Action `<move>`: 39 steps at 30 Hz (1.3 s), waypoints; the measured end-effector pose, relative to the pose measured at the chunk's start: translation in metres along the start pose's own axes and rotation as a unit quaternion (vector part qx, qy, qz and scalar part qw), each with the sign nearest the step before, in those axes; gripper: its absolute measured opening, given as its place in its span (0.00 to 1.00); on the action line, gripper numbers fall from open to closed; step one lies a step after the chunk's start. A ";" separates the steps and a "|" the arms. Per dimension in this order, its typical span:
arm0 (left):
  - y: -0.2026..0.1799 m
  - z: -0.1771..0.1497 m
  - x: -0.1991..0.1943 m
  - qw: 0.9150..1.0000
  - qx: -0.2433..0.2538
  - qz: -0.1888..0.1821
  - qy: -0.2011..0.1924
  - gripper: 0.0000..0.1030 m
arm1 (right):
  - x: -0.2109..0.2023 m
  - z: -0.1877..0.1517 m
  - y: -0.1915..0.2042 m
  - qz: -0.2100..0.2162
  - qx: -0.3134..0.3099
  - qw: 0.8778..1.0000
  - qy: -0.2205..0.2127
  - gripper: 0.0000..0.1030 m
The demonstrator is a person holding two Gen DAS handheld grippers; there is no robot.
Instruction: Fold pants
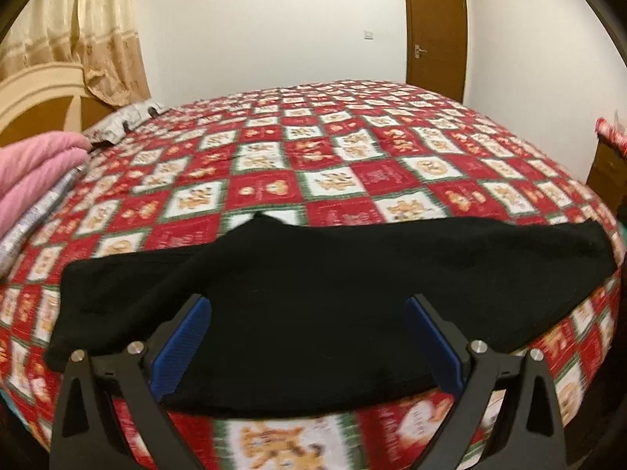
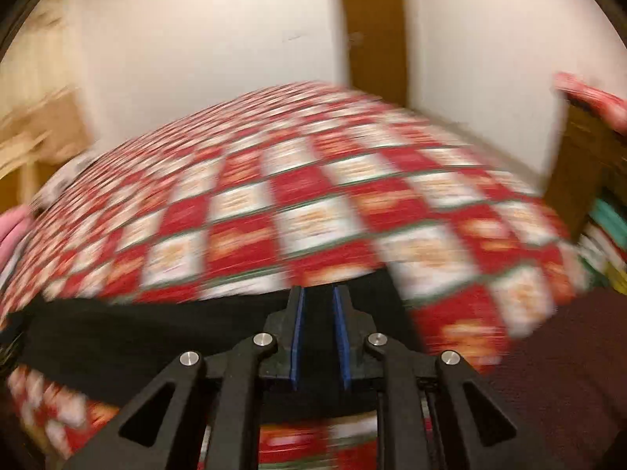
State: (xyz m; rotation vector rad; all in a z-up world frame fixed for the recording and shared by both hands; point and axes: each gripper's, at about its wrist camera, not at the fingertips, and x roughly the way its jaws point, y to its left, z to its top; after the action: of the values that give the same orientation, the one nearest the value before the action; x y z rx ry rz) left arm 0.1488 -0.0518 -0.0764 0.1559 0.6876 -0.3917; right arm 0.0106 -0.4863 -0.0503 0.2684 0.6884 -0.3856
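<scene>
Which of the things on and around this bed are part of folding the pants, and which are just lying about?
Part of the job:
- black pants, spread across the near edge of the bed
- left gripper, jaws wide apart over the pants
- right gripper, jaws nearly together

Just lying about:
- pink blanket
- pillow
- curtain
- door

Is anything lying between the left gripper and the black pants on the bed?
Nothing visible. The left gripper hangs open right over the black pants, which lie stretched across the near edge of the quilt, with no other item on them.
</scene>
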 end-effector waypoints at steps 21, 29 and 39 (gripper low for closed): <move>-0.068 -0.033 0.033 0.996 0.057 -0.051 0.047 1.00 | 0.067 -0.025 0.118 0.172 -0.058 0.974 0.132 0.16; -0.069 -0.030 0.037 0.996 0.055 -0.049 0.052 1.00 | 0.088 0.000 0.148 0.170 -0.135 0.969 0.116 0.17; -0.068 -0.031 0.037 0.996 0.056 -0.050 0.053 1.00 | 0.094 -0.014 0.158 0.176 -0.194 0.957 0.122 0.47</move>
State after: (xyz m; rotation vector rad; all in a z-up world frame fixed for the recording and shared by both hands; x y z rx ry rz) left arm 0.1292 -0.1172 -0.1241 0.2500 0.7803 -0.5205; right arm 0.1367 -0.3631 -0.1049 0.0603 0.9239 0.1291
